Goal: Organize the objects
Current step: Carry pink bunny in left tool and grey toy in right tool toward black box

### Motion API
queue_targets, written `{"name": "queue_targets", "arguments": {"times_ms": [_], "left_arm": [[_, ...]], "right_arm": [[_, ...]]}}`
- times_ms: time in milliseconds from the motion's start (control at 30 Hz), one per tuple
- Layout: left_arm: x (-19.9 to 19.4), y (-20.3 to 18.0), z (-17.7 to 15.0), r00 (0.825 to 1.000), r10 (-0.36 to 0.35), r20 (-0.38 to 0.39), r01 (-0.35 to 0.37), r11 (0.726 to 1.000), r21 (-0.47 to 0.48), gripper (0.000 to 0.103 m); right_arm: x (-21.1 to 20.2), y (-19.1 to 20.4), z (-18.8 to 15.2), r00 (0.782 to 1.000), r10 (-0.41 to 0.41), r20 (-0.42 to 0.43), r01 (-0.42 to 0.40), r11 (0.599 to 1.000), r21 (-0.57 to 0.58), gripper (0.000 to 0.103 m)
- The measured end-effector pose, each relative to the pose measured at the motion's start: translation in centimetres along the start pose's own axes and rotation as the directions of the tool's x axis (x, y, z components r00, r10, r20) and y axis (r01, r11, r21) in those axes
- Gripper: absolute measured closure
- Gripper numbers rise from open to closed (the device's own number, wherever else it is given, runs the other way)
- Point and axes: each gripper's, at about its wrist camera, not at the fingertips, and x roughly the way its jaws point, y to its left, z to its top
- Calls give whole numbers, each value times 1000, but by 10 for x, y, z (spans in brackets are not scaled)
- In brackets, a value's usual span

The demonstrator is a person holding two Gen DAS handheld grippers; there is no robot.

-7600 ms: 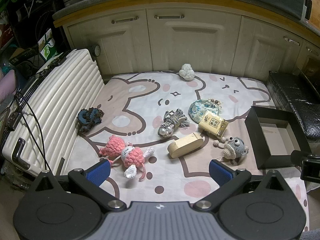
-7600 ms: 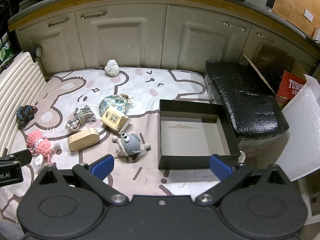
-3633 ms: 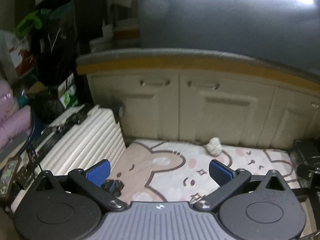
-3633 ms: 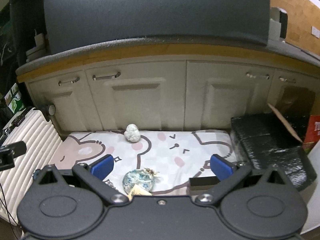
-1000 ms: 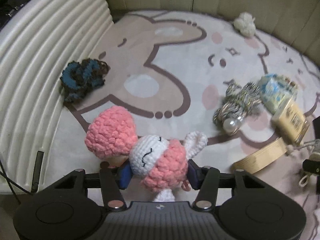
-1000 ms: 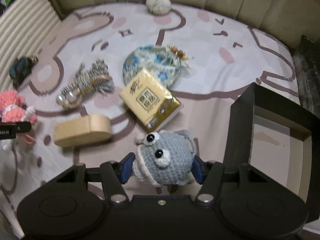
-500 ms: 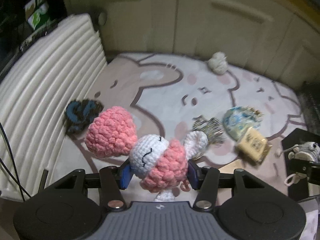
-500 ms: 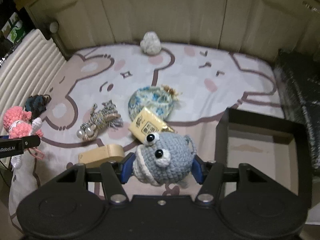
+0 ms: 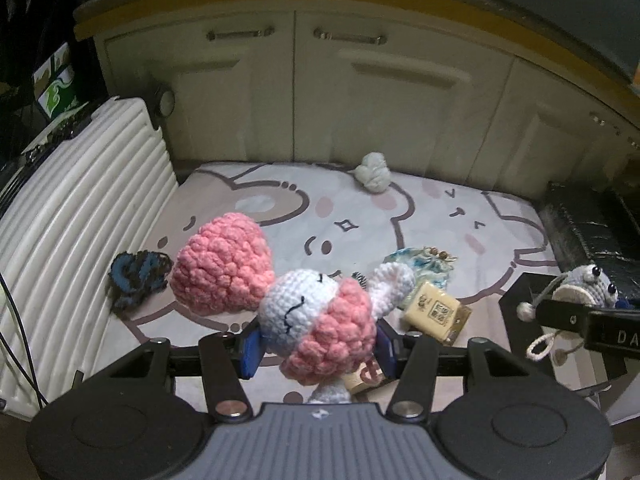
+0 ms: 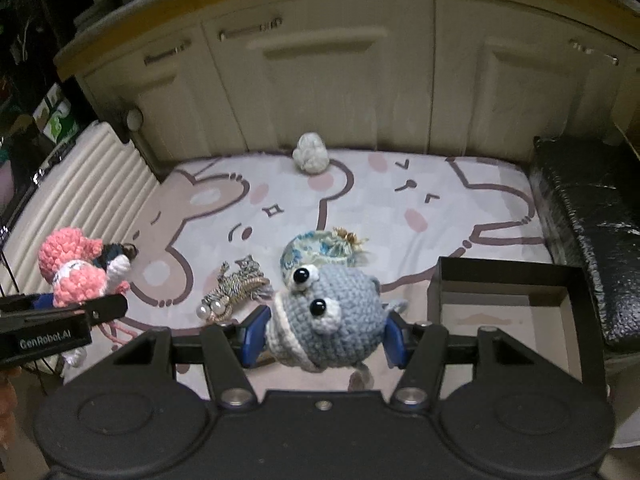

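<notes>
Left wrist view: my left gripper (image 9: 316, 346) is pinching the pink crochet doll (image 9: 304, 312), lifted clear of the mat (image 9: 360, 224).
Right wrist view: my right gripper (image 10: 326, 336) is clamped on the grey crochet fish (image 10: 328, 316), also in the air.
Box: black box (image 10: 568, 280) sits empty on the mat's right side.
Risk: the doll's pink heart (image 9: 222, 266) hangs outside my jaws, so I reckon it could snag the box wall.
Risk two: squishy yarn, so a quick swing might slip either toy.
</notes>
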Motion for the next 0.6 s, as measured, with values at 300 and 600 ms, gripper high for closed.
{"name": "queue_targets", "arguments": {"times_ms": [300, 600], "left_arm": [[-16, -12, 0, 999, 4, 42, -5, 1000, 7, 48], [-19, -30, 2, 999, -13, 50, 12, 1000, 10, 48]], "right_arm": [[-20, -4, -2, 998, -18, 56, 18, 1000, 8, 43], [-31, -7, -5, 995, -24, 92, 24, 1000, 0, 43]]}}
